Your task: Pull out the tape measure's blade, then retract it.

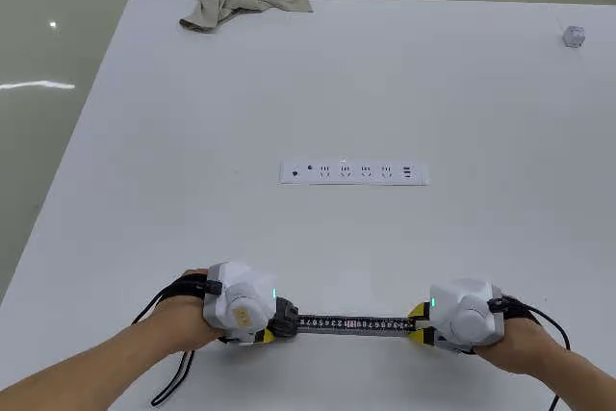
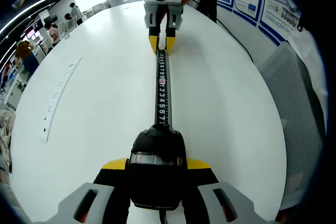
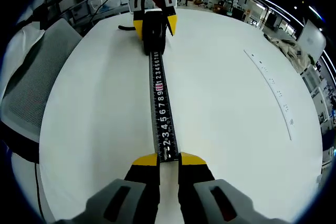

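Head view: left gripper (image 1: 272, 321) is clamped on the black tape measure case (image 1: 285, 320), near the front edge of the white table (image 1: 192, 141). The blade (image 1: 351, 324) runs flat across to the right gripper (image 1: 421, 324), whose jaws are pressed onto its tip. The end hook is hidden between them.

Left gripper view: the case sits between the yellow jaw tips, its lower part cut off by the frame. The blade stretches away to the right gripper.

Right gripper view: blade end pinched between the jaws. Numerals are legible close in and too small to read toward the case.
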Available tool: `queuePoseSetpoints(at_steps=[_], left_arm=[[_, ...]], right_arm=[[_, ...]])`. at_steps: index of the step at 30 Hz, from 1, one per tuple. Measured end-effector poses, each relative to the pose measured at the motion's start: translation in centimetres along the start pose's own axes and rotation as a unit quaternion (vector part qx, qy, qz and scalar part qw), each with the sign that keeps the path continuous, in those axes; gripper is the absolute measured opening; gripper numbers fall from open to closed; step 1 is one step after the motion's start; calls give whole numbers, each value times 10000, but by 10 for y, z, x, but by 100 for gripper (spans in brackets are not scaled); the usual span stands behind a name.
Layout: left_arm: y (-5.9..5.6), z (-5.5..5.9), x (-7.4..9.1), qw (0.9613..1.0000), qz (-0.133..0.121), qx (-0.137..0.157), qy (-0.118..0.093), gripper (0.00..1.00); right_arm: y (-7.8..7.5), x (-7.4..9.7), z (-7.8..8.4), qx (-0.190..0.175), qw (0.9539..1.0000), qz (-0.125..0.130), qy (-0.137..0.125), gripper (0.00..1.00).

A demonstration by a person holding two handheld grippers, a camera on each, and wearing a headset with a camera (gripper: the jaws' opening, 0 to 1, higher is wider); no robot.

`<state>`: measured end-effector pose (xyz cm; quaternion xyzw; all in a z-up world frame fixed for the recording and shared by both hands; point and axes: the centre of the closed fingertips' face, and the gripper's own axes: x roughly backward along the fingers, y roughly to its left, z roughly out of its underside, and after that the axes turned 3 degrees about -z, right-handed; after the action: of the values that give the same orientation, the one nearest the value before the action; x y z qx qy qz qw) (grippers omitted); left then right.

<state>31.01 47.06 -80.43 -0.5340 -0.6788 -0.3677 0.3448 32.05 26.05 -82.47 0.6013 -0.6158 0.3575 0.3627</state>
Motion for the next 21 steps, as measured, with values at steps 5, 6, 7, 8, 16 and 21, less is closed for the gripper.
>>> queuePoseSetpoints(at_steps=[5,6,7,8,16,21], left_arm=[[0,0,0,10000,0,-7,8,36],[0,0,0,10000,-1,-9,9,36],[0,0,0,10000,-3,-10,10,36],[0,0,0,10000,-3,-12,11,36],[0,0,0,10000,-8,-18,19,36],[0,0,-1,10000,-16,-26,37,36]], right_arm=[[-1,5,9,-79,10000,32,29,11],[-1,7,12,-99,9999,37,41,11],[-1,8,13,-102,9999,41,49,11],[-2,9,15,-109,9999,42,54,11],[-3,12,23,-152,9998,35,97,11],[-3,13,25,-153,9998,27,101,11]])
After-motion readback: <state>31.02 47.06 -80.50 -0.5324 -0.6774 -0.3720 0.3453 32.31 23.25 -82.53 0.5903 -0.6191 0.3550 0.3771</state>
